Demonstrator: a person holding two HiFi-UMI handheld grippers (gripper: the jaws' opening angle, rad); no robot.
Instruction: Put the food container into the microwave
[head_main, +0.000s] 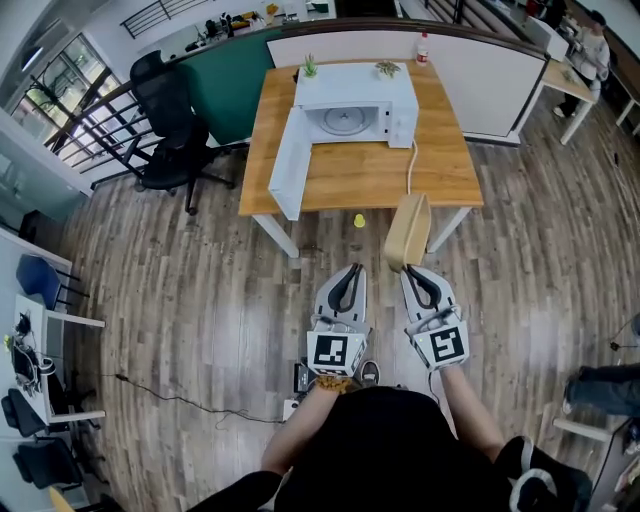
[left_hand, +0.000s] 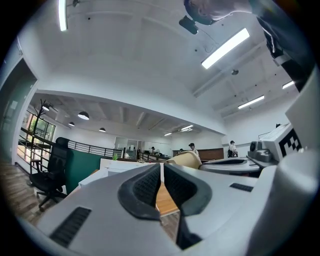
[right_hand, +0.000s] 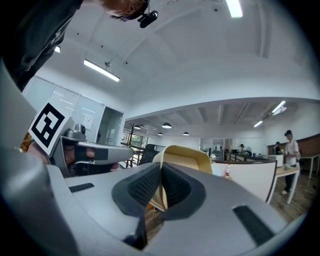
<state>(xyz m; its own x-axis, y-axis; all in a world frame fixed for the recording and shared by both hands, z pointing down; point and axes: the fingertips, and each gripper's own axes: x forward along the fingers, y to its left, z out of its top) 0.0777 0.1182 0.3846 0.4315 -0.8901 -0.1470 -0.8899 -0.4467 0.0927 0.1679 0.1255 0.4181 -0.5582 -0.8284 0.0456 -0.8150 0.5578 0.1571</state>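
Note:
My right gripper (head_main: 408, 268) is shut on the rim of a beige food container (head_main: 408, 231), which hangs on edge above the wooden floor in front of the table. In the right gripper view the container (right_hand: 187, 162) stands up between the pads (right_hand: 142, 186). The left gripper (head_main: 350, 273) is held beside it, shut with nothing between its jaws (left_hand: 162, 185). The white microwave (head_main: 356, 103) stands at the back of the wooden table (head_main: 345, 170), its door (head_main: 286, 165) swung wide open to the left and its cavity with the turntable showing.
A white cable (head_main: 409, 168) runs from the microwave over the table's front edge. A small yellow object (head_main: 359, 220) lies on the floor near the table. Two small plants (head_main: 310, 67) and a bottle (head_main: 423, 48) sit behind the microwave. A black office chair (head_main: 168, 120) stands left.

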